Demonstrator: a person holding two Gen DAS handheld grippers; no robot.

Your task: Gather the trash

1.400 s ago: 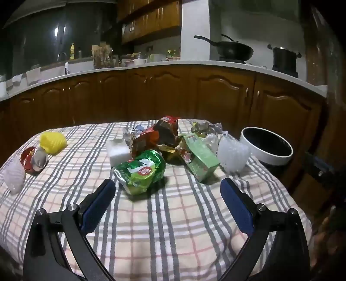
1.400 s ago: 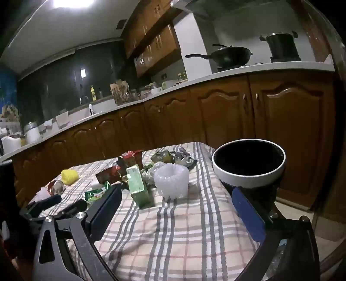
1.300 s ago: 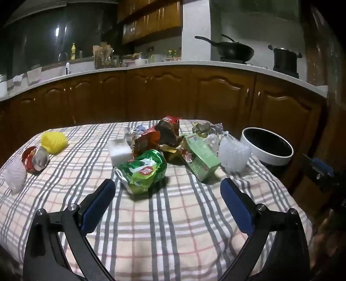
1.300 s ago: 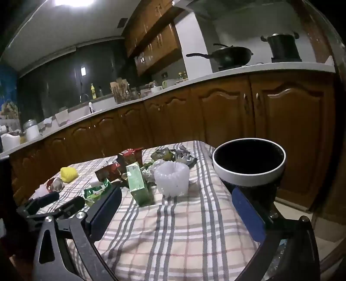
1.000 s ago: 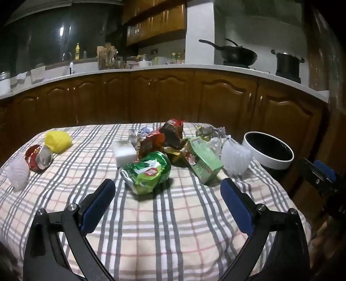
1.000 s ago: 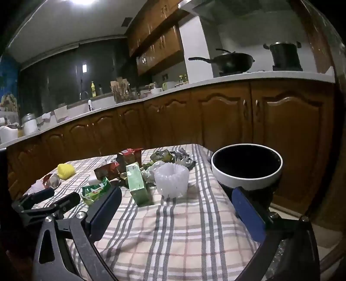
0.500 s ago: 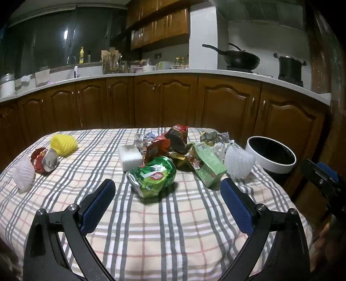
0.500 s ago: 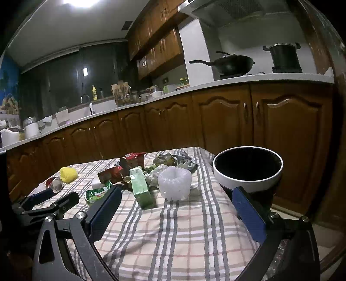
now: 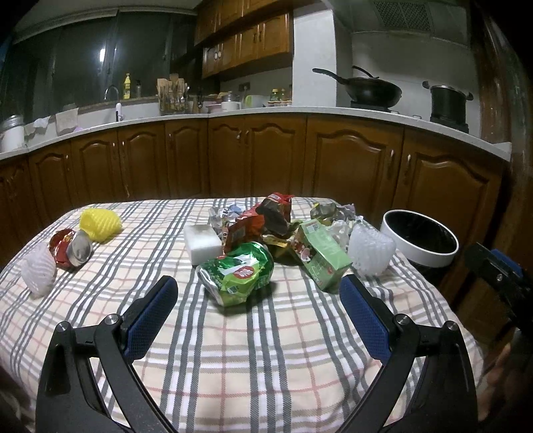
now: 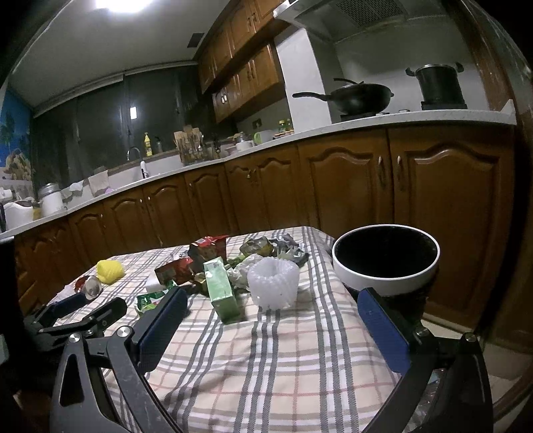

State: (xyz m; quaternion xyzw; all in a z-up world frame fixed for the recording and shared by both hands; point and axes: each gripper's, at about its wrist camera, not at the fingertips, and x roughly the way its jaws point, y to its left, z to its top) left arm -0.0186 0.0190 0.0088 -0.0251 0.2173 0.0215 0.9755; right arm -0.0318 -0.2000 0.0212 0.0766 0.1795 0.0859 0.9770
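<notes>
Pretty dim kitchen, only one bright ceiling light (image 10: 121, 5) overhead. Dark brown wooden base cabinets (image 9: 253, 156) with arched door panels curve around the room under a pale white countertop (image 9: 333, 115). Matching brown wall cabinets (image 9: 246, 43) hang above, next to a white pillar (image 9: 313, 56). Dark glass window (image 9: 83, 63) behind the sink tap (image 9: 113, 91). Black wok (image 9: 369, 88) and black stockpot (image 9: 448, 101) sit on the stove side.

A grey-and-pink plaid cloth (image 9: 266, 349) covers the desk; on it, a crumpled green bag (image 9: 238, 272), a green carton (image 9: 319, 254), yellow netting (image 9: 100, 224), beside a white-rimmed black bin (image 9: 419, 238).
</notes>
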